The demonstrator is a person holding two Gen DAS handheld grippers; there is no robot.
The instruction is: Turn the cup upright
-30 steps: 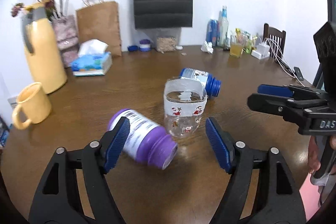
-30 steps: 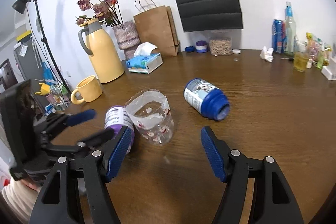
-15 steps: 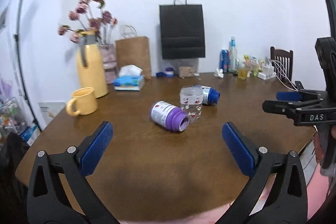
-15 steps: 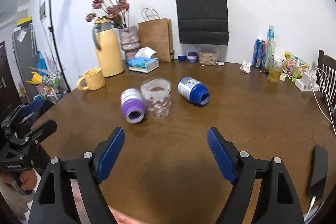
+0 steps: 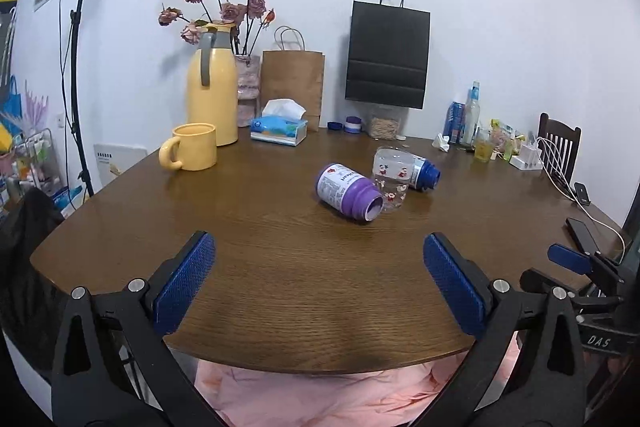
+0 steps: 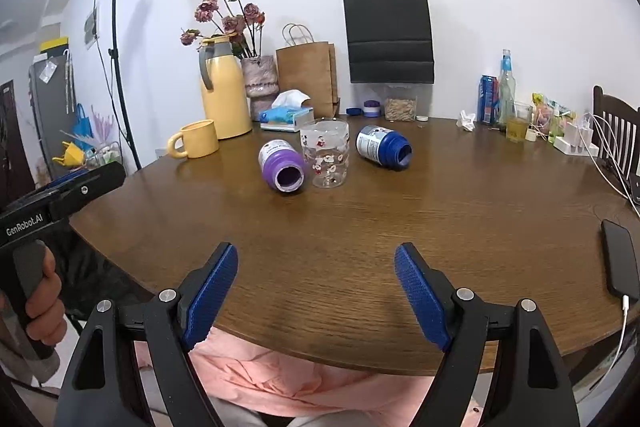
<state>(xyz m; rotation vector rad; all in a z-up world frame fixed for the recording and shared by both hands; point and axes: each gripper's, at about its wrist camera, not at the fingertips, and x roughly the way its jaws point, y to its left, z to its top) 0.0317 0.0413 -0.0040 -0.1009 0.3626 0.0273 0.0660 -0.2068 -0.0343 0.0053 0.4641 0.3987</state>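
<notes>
A clear plastic cup with red cartoon prints stands upright on the round wooden table, mouth up; it also shows in the left wrist view. A purple bottle lies on its side to its left and a blue bottle to its right. My left gripper is open and empty at the near table edge, far from the cup. My right gripper is open and empty, also back at the near edge.
A yellow mug, yellow thermos, flower vase, tissue box and paper bags stand at the back left. Bottles, a can and a glass stand at the back right. A phone with cable lies at the right edge.
Both grippers have pulled back from the cup to the near table edge. The cup, tilted a second ago in the right wrist view, now stands upright and free.
</notes>
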